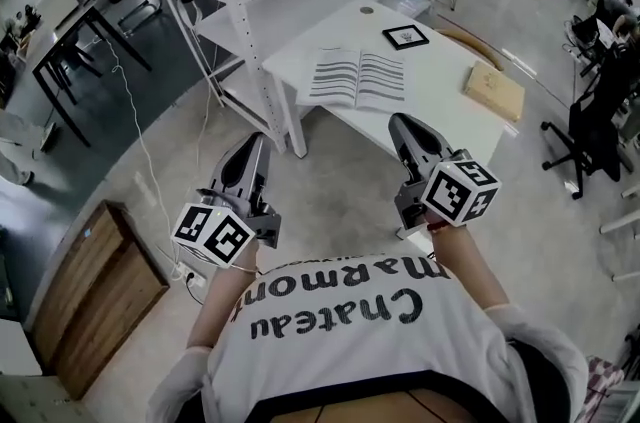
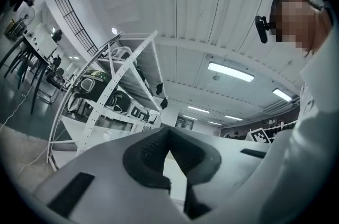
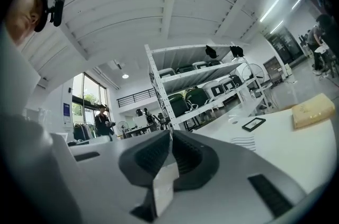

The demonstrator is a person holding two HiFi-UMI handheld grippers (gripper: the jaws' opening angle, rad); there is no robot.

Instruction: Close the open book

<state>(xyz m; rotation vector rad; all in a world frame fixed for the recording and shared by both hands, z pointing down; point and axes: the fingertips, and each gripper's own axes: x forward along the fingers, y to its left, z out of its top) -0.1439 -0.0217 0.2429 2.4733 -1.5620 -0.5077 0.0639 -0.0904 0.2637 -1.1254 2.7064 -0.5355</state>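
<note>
An open book [image 1: 358, 78] lies flat, pages up, on a white worktop [image 1: 445, 61] at 12 o'clock in the head view, untouched and well apart from both hand-held grippers. The left claw [image 1: 262, 141], at 8 o'clock from the book and out over the floor, is clenched on nothing; its own view shows the dark pads meeting at the tips, with a white rack [image 1: 240, 11] and ceiling lights beyond them. The right claw [image 1: 400, 119], at 5 o'clock from the book and near the worktop's front edge, is likewise clenched and empty, pads pressed tip to tip. In the right gripper view the book's ruled pages show at 3 o'clock from the tips, on the far side of the pale worktop. A black-framed panel [image 1: 405, 36] rests on the worktop at 1 o'clock from the book, and a flat tan block [image 1: 494, 89] lies at 3 o'clock from it, near the worktop's right end. A wooden cabinet [image 1: 90, 296] stands on the floor at 8 o'clock in the head view.
</note>
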